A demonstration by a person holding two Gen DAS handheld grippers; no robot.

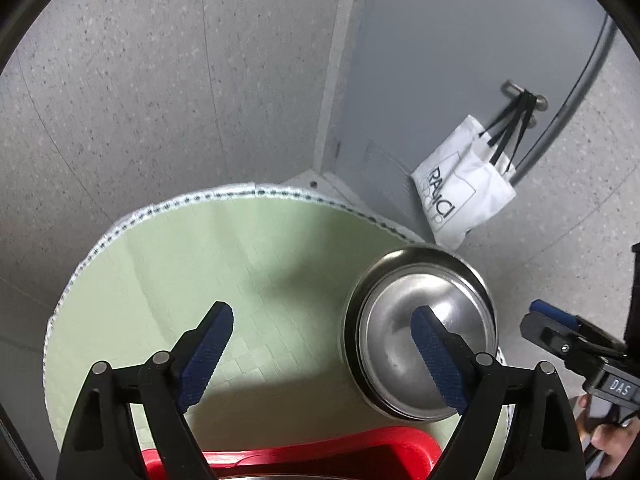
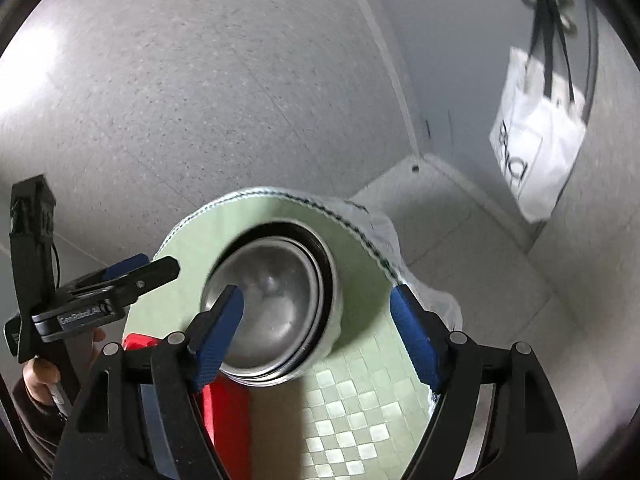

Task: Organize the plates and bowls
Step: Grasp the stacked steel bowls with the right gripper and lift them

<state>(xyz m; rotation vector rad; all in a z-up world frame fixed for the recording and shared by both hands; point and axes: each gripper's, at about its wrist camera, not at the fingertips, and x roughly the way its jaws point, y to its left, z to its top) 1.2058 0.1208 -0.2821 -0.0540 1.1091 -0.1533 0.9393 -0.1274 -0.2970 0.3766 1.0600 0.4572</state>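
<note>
A stack of nested steel bowls (image 1: 452, 300) (image 2: 276, 304) stands upright near the right edge of a round table with a green checked cloth (image 1: 180, 260) (image 2: 360, 360). My left gripper (image 1: 324, 336) hovers open above the table. Its right finger (image 1: 436, 360) shows in front of the bowls and its left finger is over bare cloth. My right gripper (image 2: 316, 300) is open too, above the bowls' right side, with nothing pressed between its pads. Each gripper appears at the edge of the other's view, the right gripper (image 1: 552, 320) and the left gripper (image 2: 140, 268).
A red plastic basin (image 1: 320, 452) (image 2: 224, 408) sits at the table's near edge, close to the bowls. Beyond the table are a speckled grey floor and a grey door, where a white bag (image 1: 460, 196) (image 2: 536, 140) hangs from the handle. A hand (image 2: 40, 376) holds the left gripper.
</note>
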